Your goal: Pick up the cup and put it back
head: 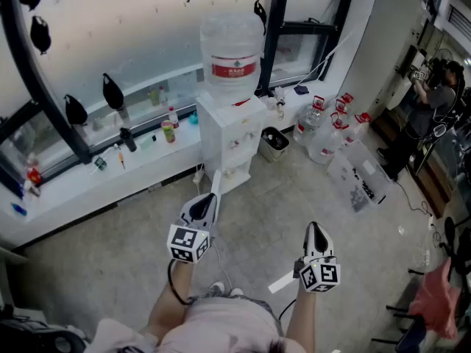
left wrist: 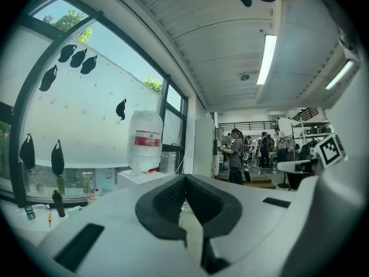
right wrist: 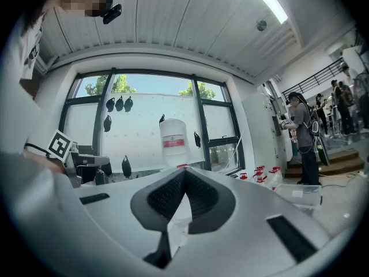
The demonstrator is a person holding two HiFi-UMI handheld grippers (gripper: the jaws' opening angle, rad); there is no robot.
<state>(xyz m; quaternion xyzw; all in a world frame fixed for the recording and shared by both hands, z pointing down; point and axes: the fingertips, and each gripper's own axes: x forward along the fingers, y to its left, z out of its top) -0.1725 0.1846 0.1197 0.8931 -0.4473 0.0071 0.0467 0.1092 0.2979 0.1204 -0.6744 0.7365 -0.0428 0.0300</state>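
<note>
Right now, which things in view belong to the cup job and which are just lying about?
Job: left gripper, shut, empty; right gripper, shut, empty; water dispenser, likely. No cup clearly visible.
Lying about: spare water bottles, bin, clear box on the floor; small bottles on the sill.

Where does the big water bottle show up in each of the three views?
Head view: bottle at top centre, on the dispenser.
Left gripper view: bottle left of centre.
Right gripper view: bottle near centre.
Shared landmark: the black window post just right of the bottle.
</note>
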